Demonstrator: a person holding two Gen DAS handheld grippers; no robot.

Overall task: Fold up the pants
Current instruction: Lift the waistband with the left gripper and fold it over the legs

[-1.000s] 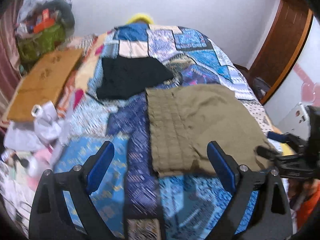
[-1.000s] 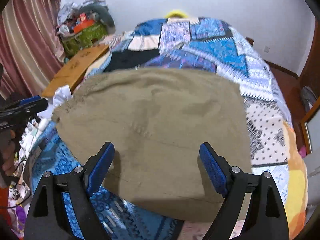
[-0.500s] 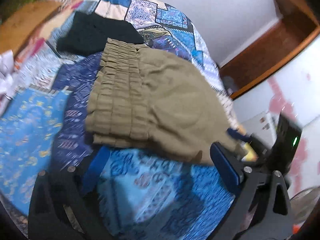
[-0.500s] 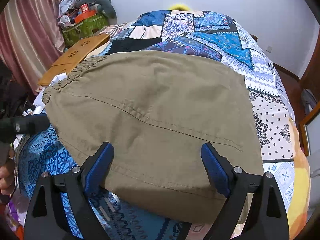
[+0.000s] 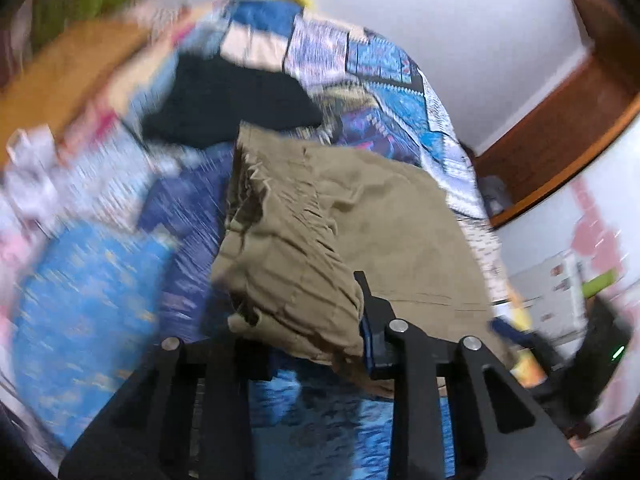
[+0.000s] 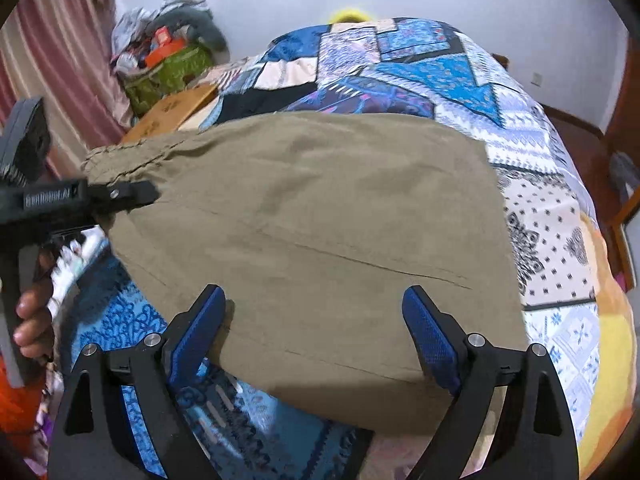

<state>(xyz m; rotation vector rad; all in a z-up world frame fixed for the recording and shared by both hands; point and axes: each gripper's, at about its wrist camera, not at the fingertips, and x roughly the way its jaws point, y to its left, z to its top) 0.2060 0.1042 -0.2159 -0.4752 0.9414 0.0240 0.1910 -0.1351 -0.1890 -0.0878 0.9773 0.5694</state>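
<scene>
Olive-khaki pants [image 6: 312,216] lie folded on the patchwork bed. My left gripper [image 5: 320,332] is shut on the gathered waistband end of the pants [image 5: 288,264] and bunches the cloth up; it also shows at the left of the right wrist view [image 6: 132,194], clamped on the waistband corner. My right gripper [image 6: 316,312] is open, its blue-padded fingers [image 6: 430,332] straddling the near edge of the pants without holding it.
A black garment [image 5: 228,104] lies on the blue patchwork quilt [image 6: 400,72] behind the pants. A wooden board [image 6: 176,108] and piled clutter [image 6: 168,52] are at the left. A wooden door frame [image 5: 560,120] stands on the right.
My left gripper has swung in from the open bed, closed on the waistband end and lifted it, crumpling the cloth. My right gripper stays open over the near edge.
</scene>
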